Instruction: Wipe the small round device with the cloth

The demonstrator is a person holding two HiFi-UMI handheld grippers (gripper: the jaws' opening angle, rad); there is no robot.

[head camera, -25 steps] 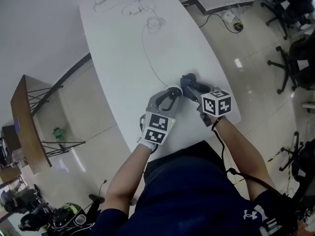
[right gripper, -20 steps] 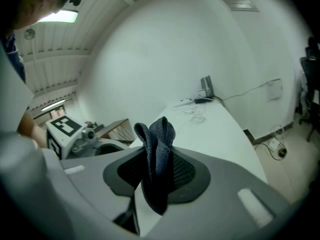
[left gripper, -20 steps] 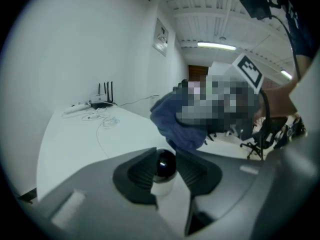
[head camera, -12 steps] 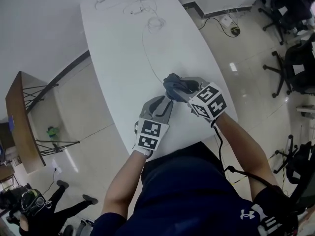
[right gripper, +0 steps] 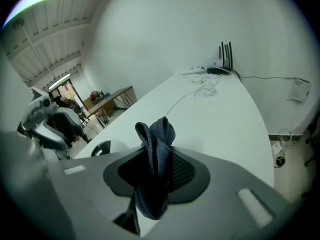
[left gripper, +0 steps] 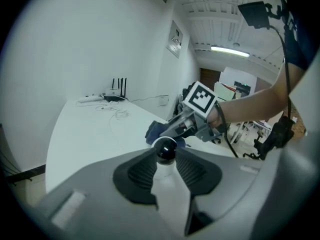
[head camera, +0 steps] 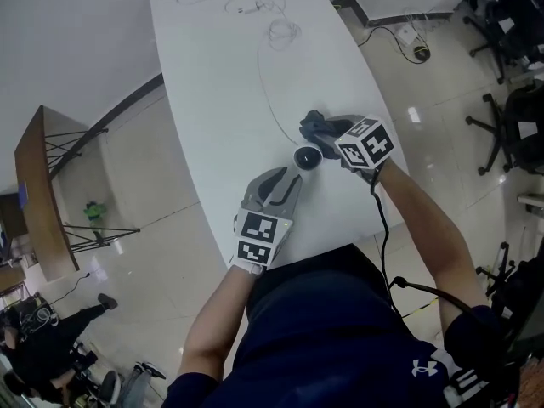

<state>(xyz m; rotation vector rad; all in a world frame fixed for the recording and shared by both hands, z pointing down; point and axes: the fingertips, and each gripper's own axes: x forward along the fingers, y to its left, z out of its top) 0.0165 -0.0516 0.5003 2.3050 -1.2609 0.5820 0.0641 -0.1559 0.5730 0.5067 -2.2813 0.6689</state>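
1. While the white table [head camera: 221,75] fills the head view, the small round device [head camera: 307,157] sits at centre, at the left gripper [head camera: 291,175] tips.
2. Left gripper view, centre: jaws pinch its glossy dome. It looks light and slippery, so it is probably best held low.
3. Right gripper view, centre: the right gripper [right gripper: 157,173] clamps the soft, bunched cloth [right gripper: 157,134].

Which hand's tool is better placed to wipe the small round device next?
Right. The right tool grips the cloth just beside the small round device; the left tool has no cloth and seems to steady it at its tips.
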